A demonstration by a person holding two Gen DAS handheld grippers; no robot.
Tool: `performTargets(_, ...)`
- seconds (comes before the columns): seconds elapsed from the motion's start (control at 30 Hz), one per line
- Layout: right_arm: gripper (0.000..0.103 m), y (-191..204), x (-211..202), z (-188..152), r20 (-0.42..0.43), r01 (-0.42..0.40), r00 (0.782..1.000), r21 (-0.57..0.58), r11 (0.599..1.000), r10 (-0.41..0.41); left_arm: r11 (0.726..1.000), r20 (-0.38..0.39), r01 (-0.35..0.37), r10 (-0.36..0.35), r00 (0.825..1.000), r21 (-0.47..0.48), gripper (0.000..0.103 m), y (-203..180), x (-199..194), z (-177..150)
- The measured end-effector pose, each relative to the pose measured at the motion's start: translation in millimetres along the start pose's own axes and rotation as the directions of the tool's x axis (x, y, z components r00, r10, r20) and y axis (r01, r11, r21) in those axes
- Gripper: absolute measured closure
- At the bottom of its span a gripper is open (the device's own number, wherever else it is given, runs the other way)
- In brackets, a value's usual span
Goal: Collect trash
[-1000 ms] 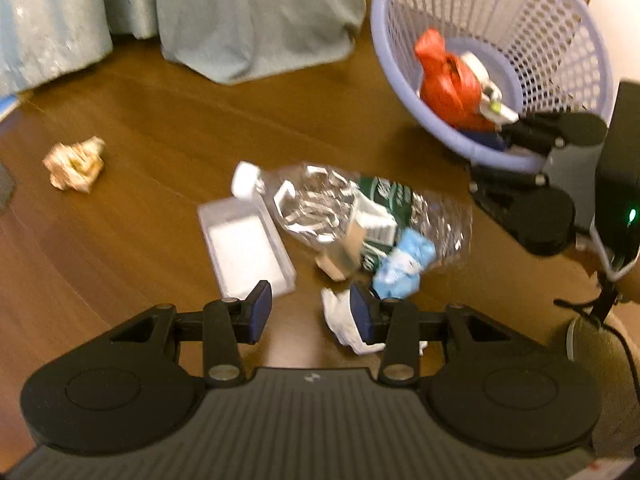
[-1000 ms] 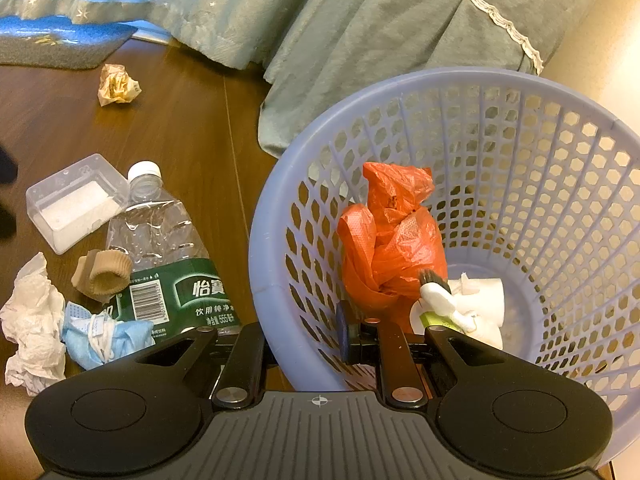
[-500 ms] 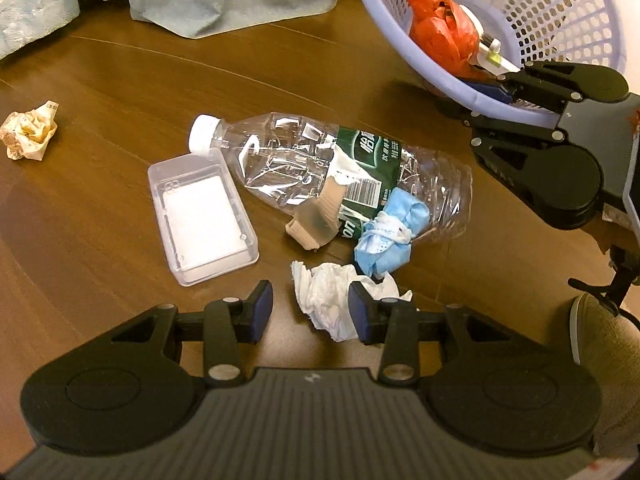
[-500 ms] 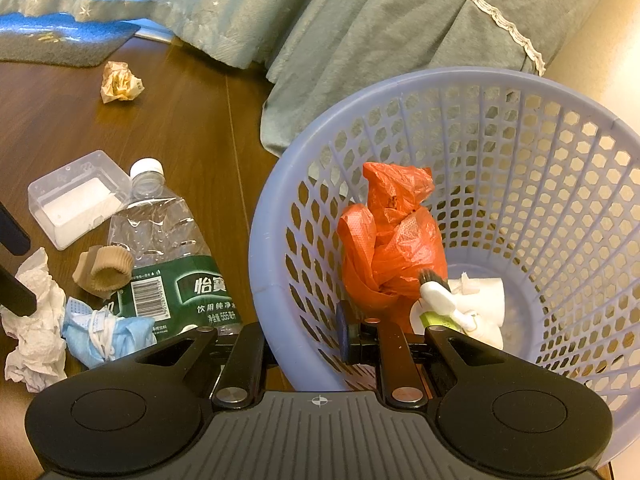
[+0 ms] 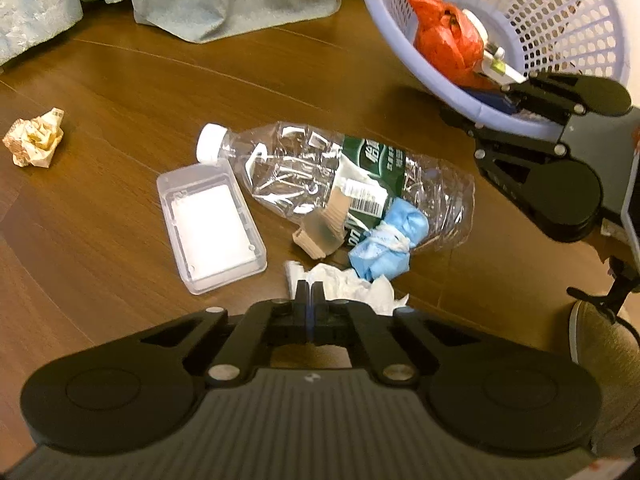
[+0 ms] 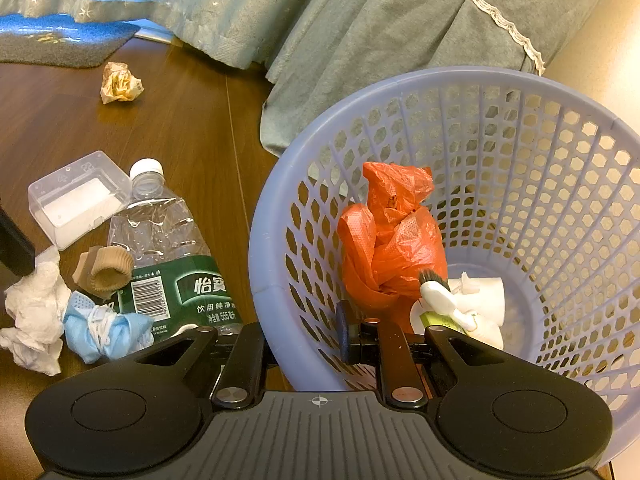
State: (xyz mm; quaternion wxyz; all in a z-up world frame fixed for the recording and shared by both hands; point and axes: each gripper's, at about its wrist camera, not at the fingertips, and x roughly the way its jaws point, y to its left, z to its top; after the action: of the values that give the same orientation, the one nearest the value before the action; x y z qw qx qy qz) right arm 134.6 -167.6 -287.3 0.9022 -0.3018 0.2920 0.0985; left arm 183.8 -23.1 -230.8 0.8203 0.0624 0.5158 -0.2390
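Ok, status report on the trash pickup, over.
Left gripper shut on crumpled white tissue. Right gripper clamped on lavender mesh basket rim. Crushed clear bottle, blue mask on floor, nothing blocking.

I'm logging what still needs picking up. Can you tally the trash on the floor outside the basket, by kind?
Plastic bottle: 1
Clear plastic box: 1
Paper wads: 2, white and tan
Blue face mask: 1
Brown paper cup liner: 1
Total: 6

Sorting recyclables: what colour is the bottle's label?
Dark green with white lettering on the bottle's label; right wrist view shows it best.
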Motion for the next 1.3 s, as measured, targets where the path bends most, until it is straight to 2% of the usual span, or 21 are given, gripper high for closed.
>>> performTargets(0.3,0.089,1,0,0,0.000,0.000,1.000,-0.002,1.000,0.000,1.000,0.017,0.008,-0.008,1.000,-0.019,0.101,2,-11,4)
performTargets(0.33,0.089,1,0,0,0.000,0.000,1.000,-0.002,1.000,0.000,0.999,0.021,0.013,-0.012,1.000,-0.037,0.096,4,-13,2)
performTargets(0.4,0.089,1,0,0,0.000,0.001,1.000,-0.001,1.000,-0.001,0.998,0.031,0.015,-0.013,0.999,-0.057,0.065,3,-16,-1)
performTargets(0.43,0.089,1,0,0,-0.001,0.001,1.000,-0.001,1.000,-0.001,0.998,0.034,0.026,-0.024,0.999,-0.063,0.062,2,-16,-2)
performTargets(0.5,0.089,1,0,0,-0.001,0.001,1.000,-0.003,1.000,-0.001,0.996,0.022,0.044,-0.043,0.999,-0.072,0.050,0,-13,-3)
performTargets(0.6,0.089,1,-1,-1,-0.001,0.000,1.000,-0.004,1.000,0.000,0.994,0.001,0.064,-0.064,0.998,-0.093,0.046,-4,-3,-3)
performTargets(0.77,0.089,1,-1,-1,-0.001,0.001,1.000,-0.004,1.000,-0.001,0.995,-0.056,0.051,-0.055,0.997,-0.086,0.035,-11,21,-4)
performTargets(0.83,0.089,2,-1,-1,-0.001,0.001,1.000,-0.004,1.000,-0.001,0.996,-0.073,0.041,-0.046,0.996,-0.074,0.041,-12,26,-5)
performTargets(0.9,0.089,2,-1,-1,0.000,0.001,1.000,-0.003,1.000,-0.001,0.998,-0.083,0.023,-0.028,0.996,-0.060,0.069,-12,26,-5)
performTargets(0.93,0.089,2,-1,-1,0.000,0.001,1.000,-0.002,1.000,-0.001,0.998,-0.085,0.022,-0.027,0.996,-0.060,0.070,-11,24,-6)
performTargets(0.97,0.089,2,-1,-1,-0.001,0.001,1.000,-0.002,1.000,-0.001,0.998,-0.081,0.026,-0.031,0.996,-0.065,0.077,-10,20,-6)
performTargets(1.3,0.089,1,-2,0,-0.001,0.000,1.000,0.000,1.000,0.000,0.999,-0.010,-0.027,0.027,1.000,-0.044,0.080,6,-25,4)
